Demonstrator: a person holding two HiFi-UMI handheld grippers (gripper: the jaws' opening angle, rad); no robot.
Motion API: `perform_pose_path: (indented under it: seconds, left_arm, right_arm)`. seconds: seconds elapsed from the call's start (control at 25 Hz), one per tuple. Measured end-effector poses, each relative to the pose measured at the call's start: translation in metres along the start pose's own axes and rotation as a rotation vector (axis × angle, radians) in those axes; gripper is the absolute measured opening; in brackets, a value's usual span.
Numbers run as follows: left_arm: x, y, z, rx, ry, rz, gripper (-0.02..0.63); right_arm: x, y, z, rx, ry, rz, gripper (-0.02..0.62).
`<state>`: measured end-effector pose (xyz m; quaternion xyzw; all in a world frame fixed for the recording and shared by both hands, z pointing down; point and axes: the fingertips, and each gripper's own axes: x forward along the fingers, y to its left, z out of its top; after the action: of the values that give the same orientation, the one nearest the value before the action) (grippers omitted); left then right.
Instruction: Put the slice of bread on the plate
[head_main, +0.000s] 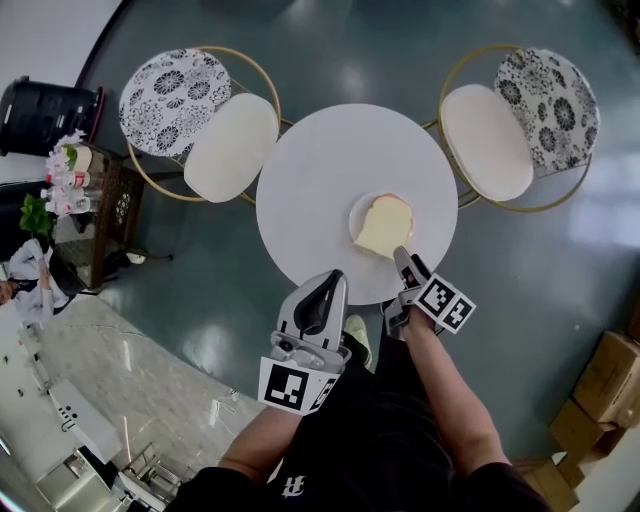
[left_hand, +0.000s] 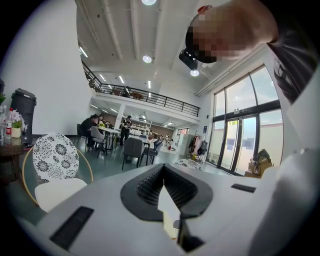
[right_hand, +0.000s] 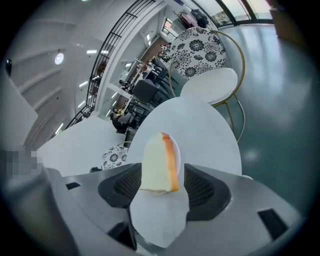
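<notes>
1. Head view gives us the layout. The round white table (head_main: 320, 165) has a patterned chair (head_main: 200, 110) at its far-L side and a 2nd chair (head_main: 520, 120) at its far-R. The plate (head_main: 356, 214) sits near the tabletop's near-R edge, w/ the bread slice (head_main: 383, 225) resting on it.
2. Same view: the right gripper (head_main: 402, 256) comes in over the near edge of the tabletop, tips just short of the bread. The left gripper (head_main: 330, 282) hangs back at the near edge, well apart from the plate.
3. Only the right gripper view shows that gripper's jaw gap. The jaws stand wide apart, and the bread slice (right_hand: 160, 162), crust to the R, shows between the pads (right_hand: 127, 185) w/ clear space either side, so no pad presses it.
4. Only the left gripper view shows the left gripper (left_hand: 164, 172) close up. Its jaws meet at the tips w/ nothing between them, and it also shows people at tables (left_hand: 100, 131) far back in the room.
5. Whether the bread lies flat or tilted on the plate, we can't tell.
</notes>
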<state>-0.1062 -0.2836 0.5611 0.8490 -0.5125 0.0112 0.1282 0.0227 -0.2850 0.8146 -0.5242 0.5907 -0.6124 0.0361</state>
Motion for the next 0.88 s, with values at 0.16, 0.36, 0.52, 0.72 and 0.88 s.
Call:
perform_pose_path:
  seconds: [0.16,0.36,0.52,0.72,0.88]
  left_arm:
    - [-0.005,-0.007,0.009,0.001,0.004,-0.009,0.006]
    - [-0.017,-0.024,0.028,0.009,-0.003,-0.032,0.006]
    - [-0.034,-0.039,0.045,0.017,-0.008,-0.055,0.006]
    - [-0.063,-0.064,0.065,0.016,-0.005,-0.090,0.006]
    - [-0.088,-0.081,0.081,0.031,-0.013,-0.113,0.006]
  right_arm:
    - [-0.017,0.019,0.005,-0.049,-0.006,0.043,0.247]
    - [-0.052,0.067,0.011,-0.094,-0.007,0.206,0.245]
    - [-0.092,0.115,0.011,-0.149,0.007,0.378,0.182]
    - [-0.149,0.174,-0.001,-0.282,0.009,0.503,0.135]
    - [-0.186,0.208,-0.016,-0.368,0.011,0.554,0.115]
